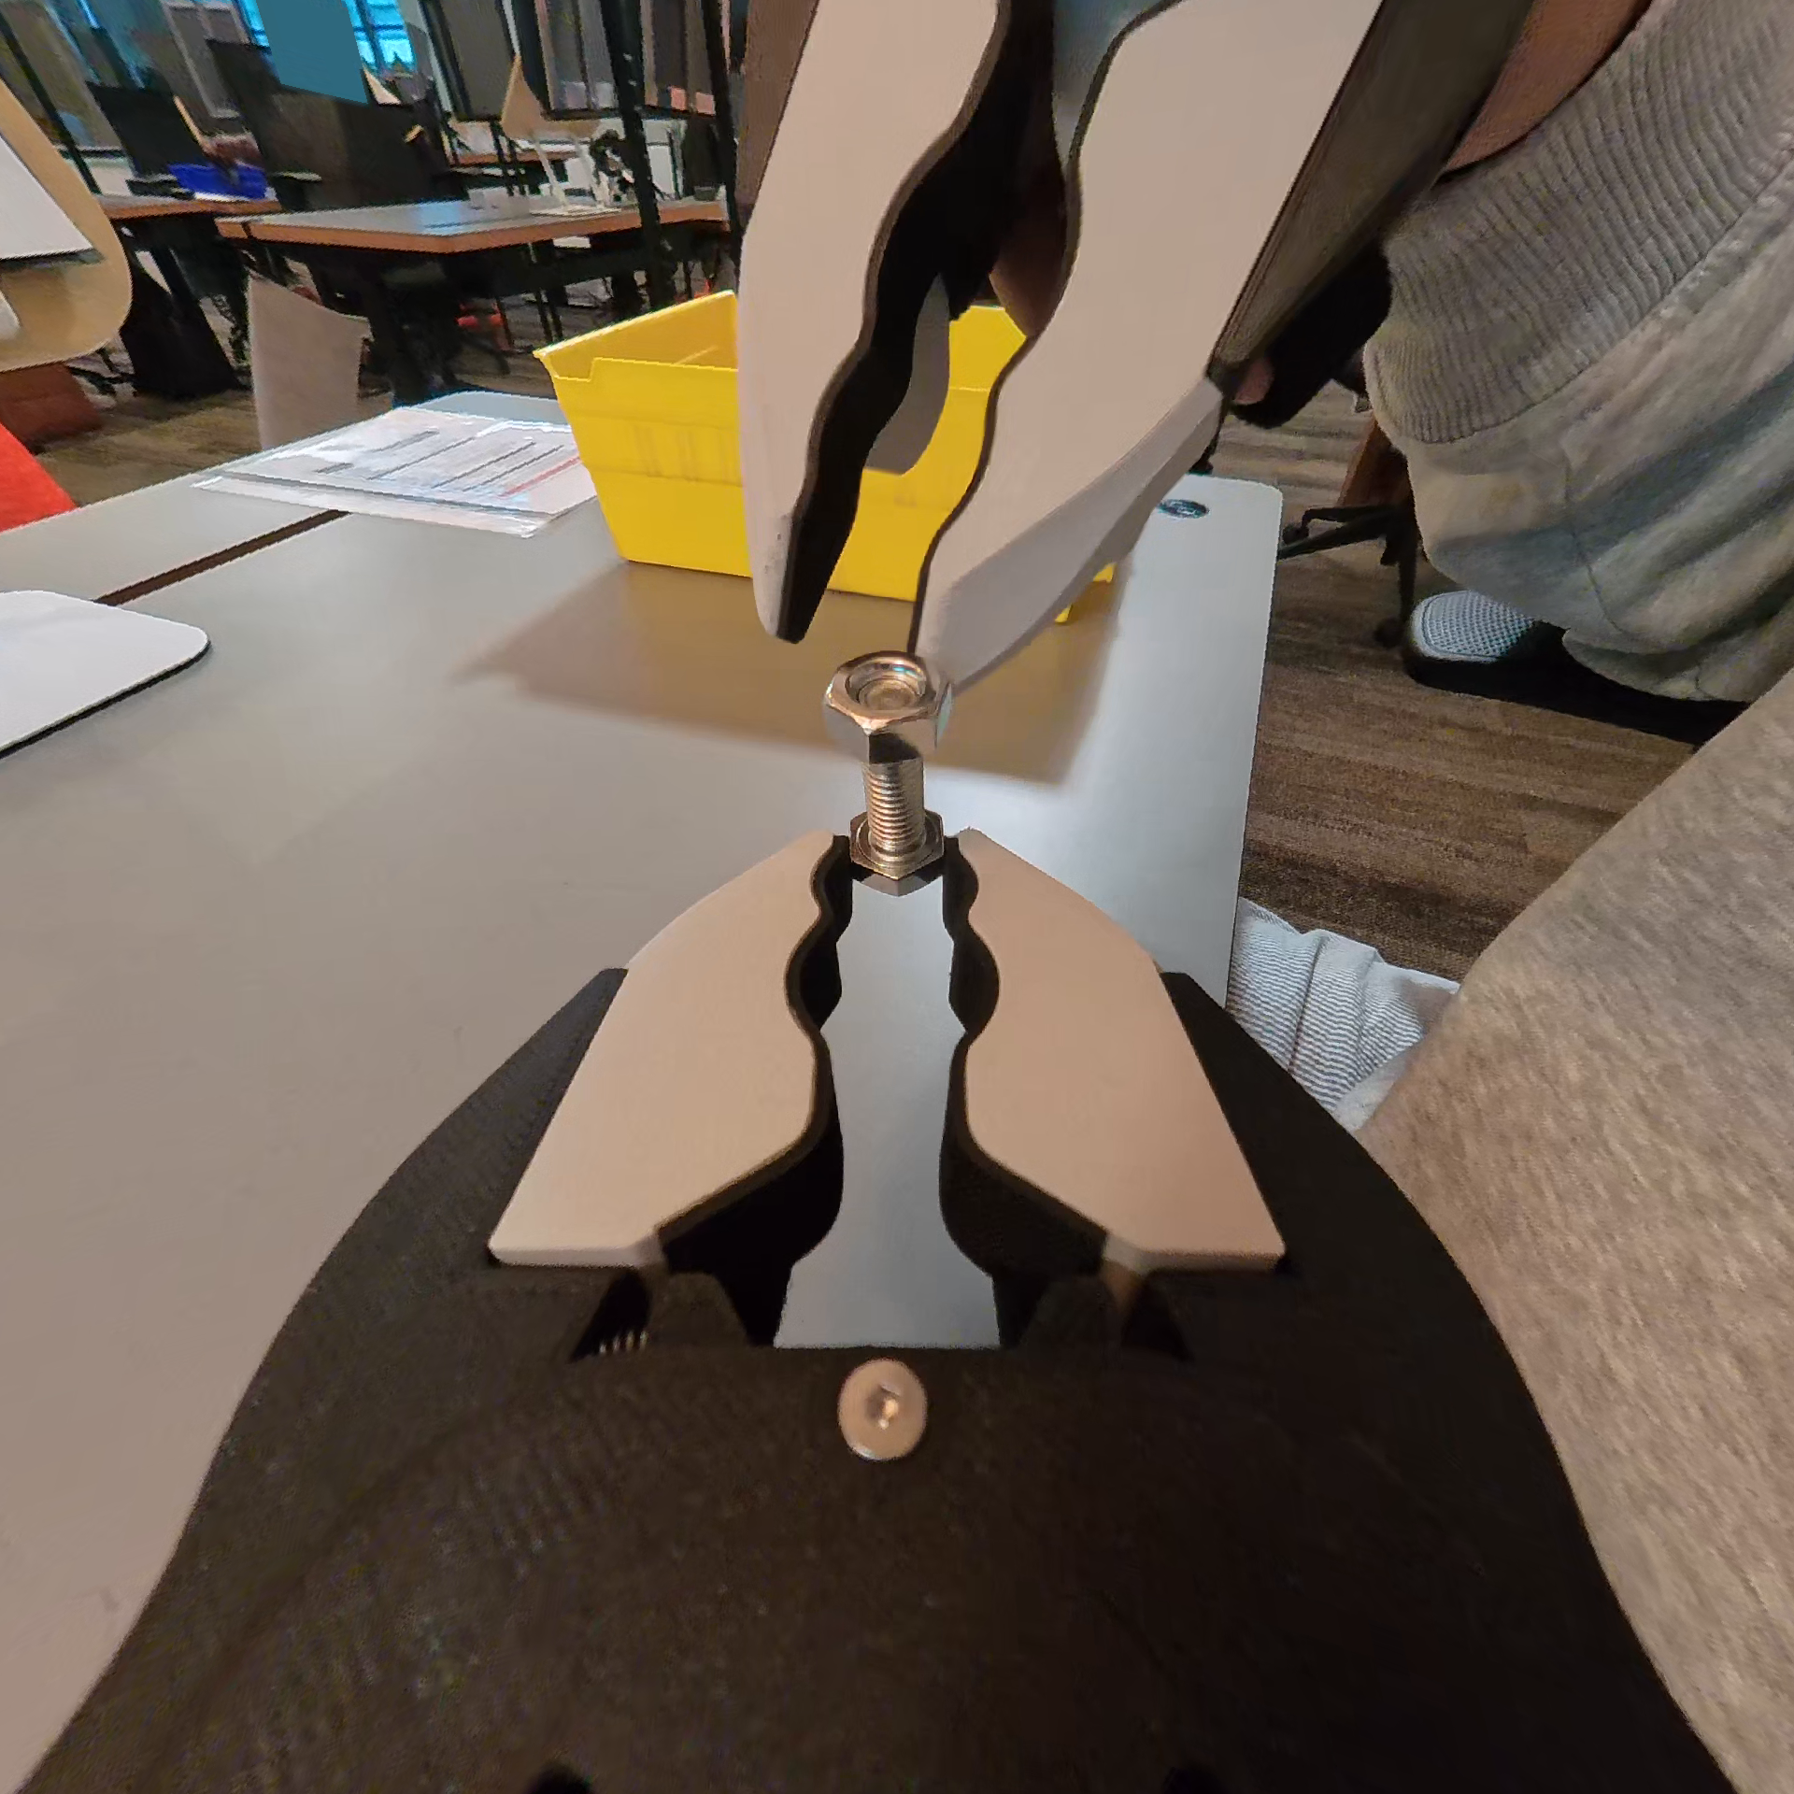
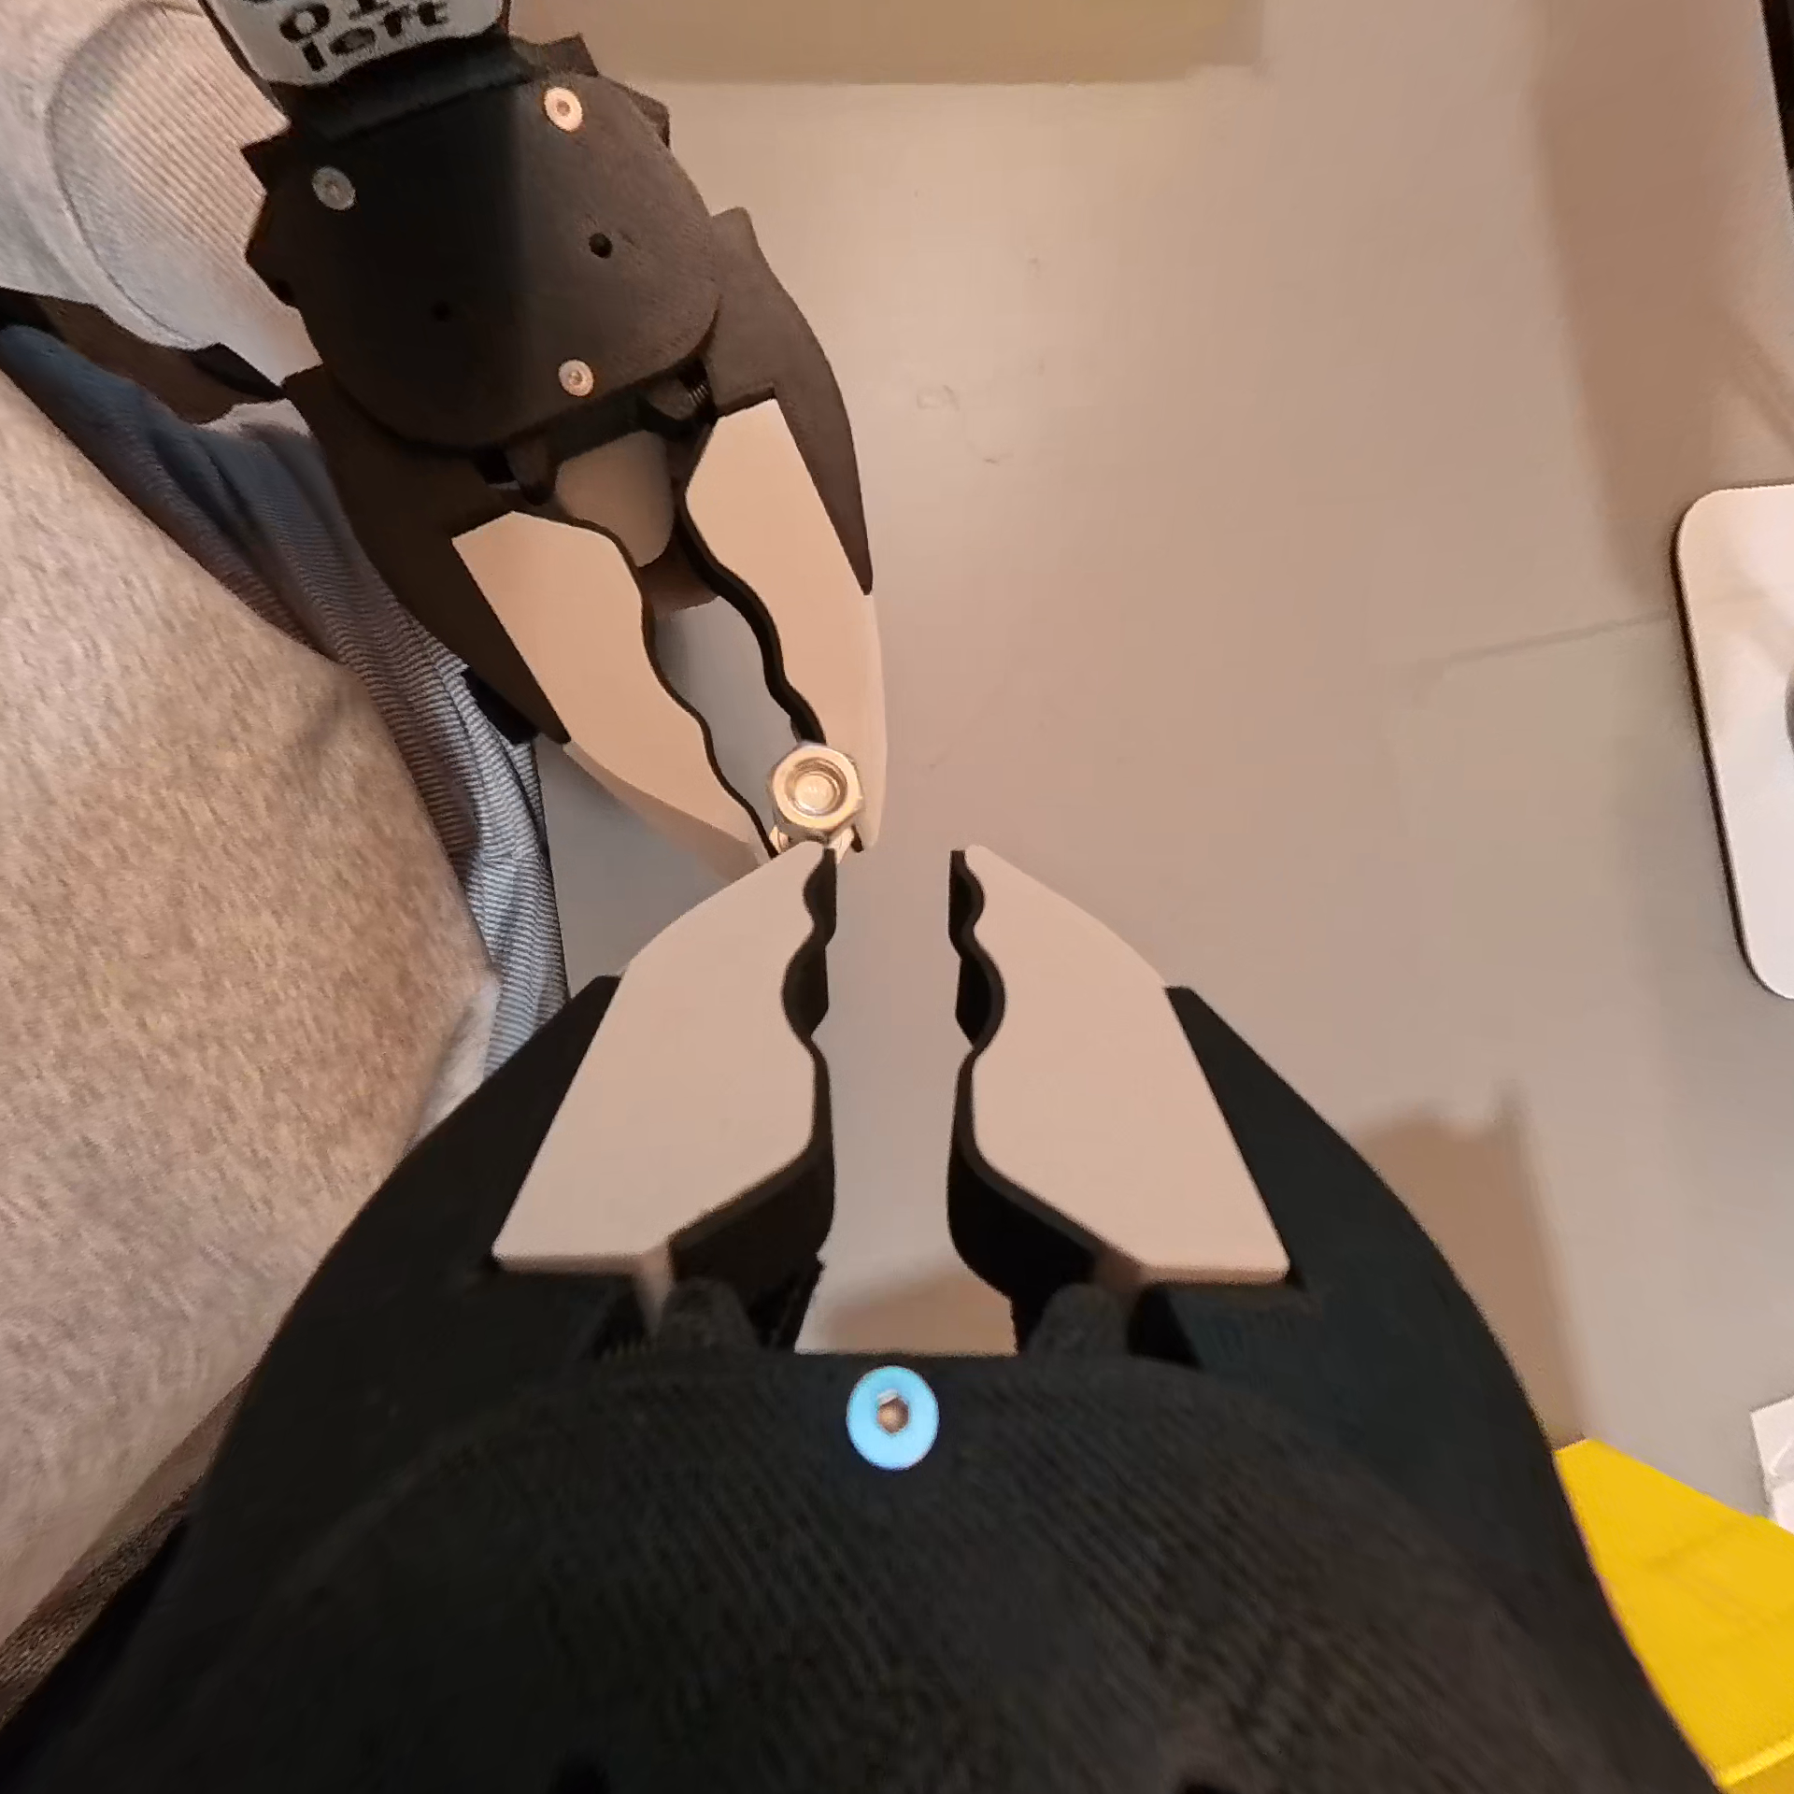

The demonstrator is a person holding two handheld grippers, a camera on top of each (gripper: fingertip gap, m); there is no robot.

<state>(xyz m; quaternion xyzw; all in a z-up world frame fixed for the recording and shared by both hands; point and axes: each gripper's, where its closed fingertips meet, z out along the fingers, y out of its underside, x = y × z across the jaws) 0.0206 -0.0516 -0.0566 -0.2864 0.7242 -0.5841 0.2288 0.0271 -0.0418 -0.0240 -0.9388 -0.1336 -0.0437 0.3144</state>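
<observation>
My left gripper (image 1: 898,847) is shut on a steel hex nut (image 1: 895,859) at its fingertips. A steel hex bolt (image 1: 885,718) stands upright in the nut, head up, with threads showing between head and nut. My right gripper (image 1: 859,641) comes down from above, open and empty, its tips just over the bolt head, the right tip at the head's edge. In the right wrist view my right gripper (image 2: 893,854) is open, with the bolt head (image 2: 818,791) just beyond its left fingertip. The left gripper (image 2: 818,833) holds it from the upper left.
All this is above a grey table (image 1: 388,874), near its right edge. A yellow bin (image 1: 670,437) stands behind, also in the right wrist view (image 2: 1689,1592). A sleeved paper sheet (image 1: 417,456) and a white pad (image 1: 78,650) lie to the left. A person's grey sleeve (image 1: 1602,1165) is at the right. Left and right tips are no more than a few centimetres apart.
</observation>
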